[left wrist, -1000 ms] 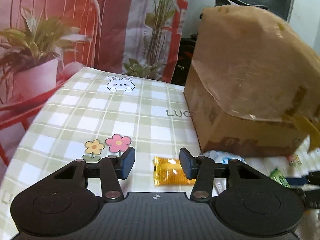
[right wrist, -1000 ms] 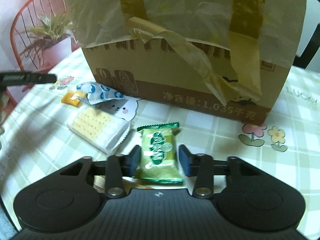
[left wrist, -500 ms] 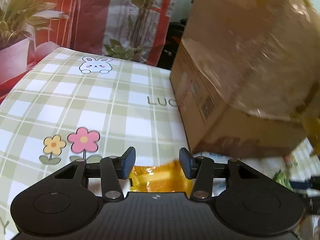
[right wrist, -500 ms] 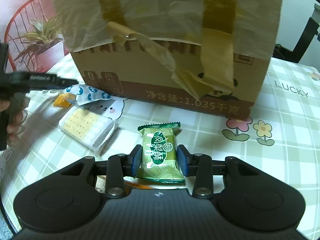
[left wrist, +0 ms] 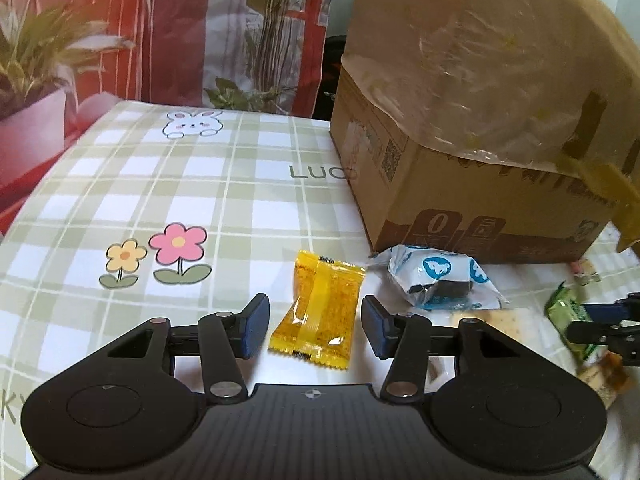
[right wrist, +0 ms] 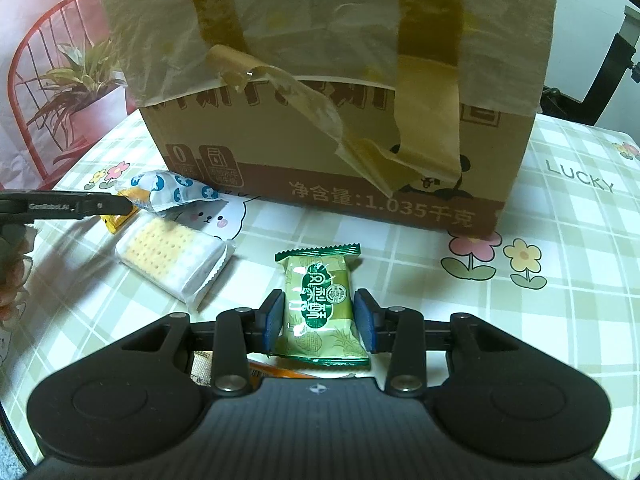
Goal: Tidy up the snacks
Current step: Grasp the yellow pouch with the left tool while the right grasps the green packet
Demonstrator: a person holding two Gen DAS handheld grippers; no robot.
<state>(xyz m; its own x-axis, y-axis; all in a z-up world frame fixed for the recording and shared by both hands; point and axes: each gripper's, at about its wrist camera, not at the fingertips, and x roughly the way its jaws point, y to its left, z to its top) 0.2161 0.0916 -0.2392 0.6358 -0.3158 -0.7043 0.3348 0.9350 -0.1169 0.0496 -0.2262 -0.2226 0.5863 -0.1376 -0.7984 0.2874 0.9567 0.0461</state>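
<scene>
A yellow snack packet [left wrist: 320,308] lies on the checked tablecloth between the fingers of my open left gripper [left wrist: 316,326], with a gap on each side. A green snack packet [right wrist: 320,308] sits between the pads of my right gripper [right wrist: 320,320], which is shut on it. A blue-and-white packet [left wrist: 440,280] and a cracker pack [right wrist: 172,252] lie beside the cardboard box [right wrist: 340,152]. The right gripper also shows at the right edge of the left wrist view [left wrist: 600,320].
The cardboard box [left wrist: 480,140] with plastic and loose tape over its top stands at the back. An orange packet [right wrist: 276,372] lies under the right gripper. A red chair with a plant [right wrist: 60,80] stands past the table's left edge.
My left gripper has pulled back, so the whole yellow packet shows between its fingers. My right gripper's pads have closed slightly on the green packet.
</scene>
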